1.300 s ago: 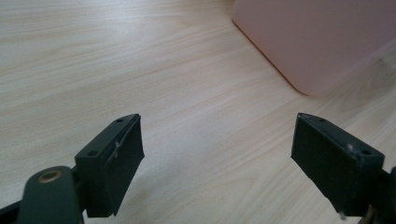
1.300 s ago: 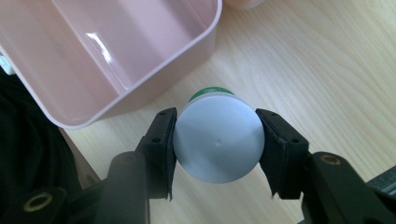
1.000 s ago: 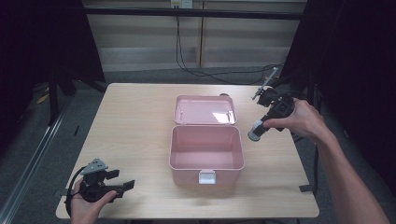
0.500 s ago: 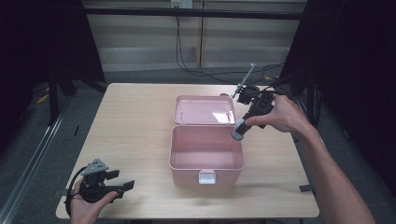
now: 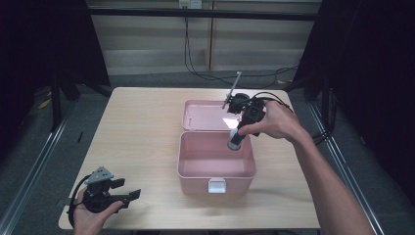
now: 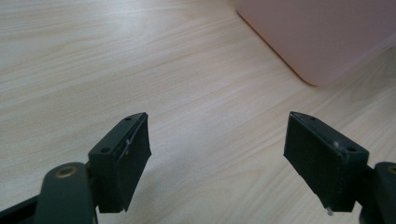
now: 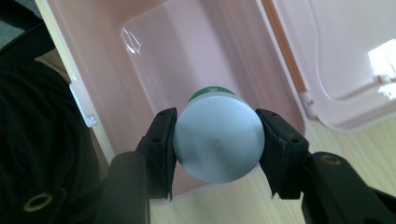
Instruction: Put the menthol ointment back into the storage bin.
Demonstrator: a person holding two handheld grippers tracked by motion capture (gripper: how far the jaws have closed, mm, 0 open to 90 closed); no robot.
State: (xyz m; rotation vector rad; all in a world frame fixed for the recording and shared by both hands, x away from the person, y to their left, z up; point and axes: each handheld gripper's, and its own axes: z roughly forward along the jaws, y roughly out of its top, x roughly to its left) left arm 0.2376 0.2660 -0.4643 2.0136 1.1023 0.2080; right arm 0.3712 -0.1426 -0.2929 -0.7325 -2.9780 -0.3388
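Note:
A pink plastic box stands open in the middle of the table, its lid lying flat behind it. My right gripper is shut on a small bottle with a pale grey cap and a green band. It holds the bottle tilted over the box's far right part. My left gripper rests low at the table's front left corner, jaws wide apart with nothing between them. A corner of the pink box shows ahead of it.
The light wooden table has bare room left of the box. Black cables run on the floor behind the table. A white latch sits on the box's front wall.
My right gripper has carried the bottle leftward and forward, from beside the lid to above the open box. The left gripper has stayed put.

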